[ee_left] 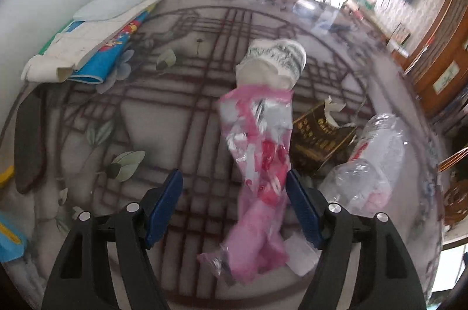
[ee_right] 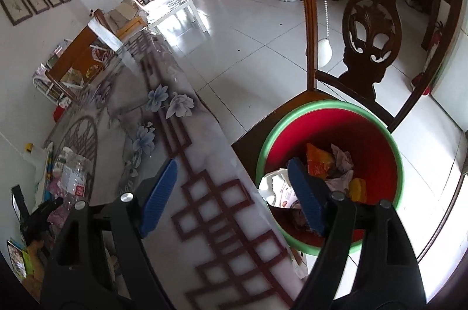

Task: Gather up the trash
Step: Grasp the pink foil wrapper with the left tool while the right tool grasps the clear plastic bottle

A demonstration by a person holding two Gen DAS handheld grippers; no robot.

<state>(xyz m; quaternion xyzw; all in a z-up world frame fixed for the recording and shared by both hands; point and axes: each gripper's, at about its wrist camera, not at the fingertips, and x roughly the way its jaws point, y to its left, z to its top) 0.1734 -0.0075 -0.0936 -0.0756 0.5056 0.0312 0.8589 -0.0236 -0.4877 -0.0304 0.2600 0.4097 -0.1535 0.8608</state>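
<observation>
Between the left tool's (ee_left: 234, 201) open jaws, seemingly untouched, lies the pink wrapper (ee_left: 257, 163).

Home living-dining room: patterned table (ee_left: 187, 52), carved wooden chair (ee_right: 371, 46), tiled floor (ee_right: 248, 26)

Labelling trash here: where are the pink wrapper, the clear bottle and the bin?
pink wrapper (ee_left: 260, 160), left wrist view, its middle
clear bottle (ee_left: 377, 152), left wrist view, its body
bin (ee_right: 377, 134), right wrist view, red inner wall

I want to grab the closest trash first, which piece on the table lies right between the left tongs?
The pink plastic wrapper; the crushed clear bottle, dark carton and paper cup all lie outside them.
</observation>
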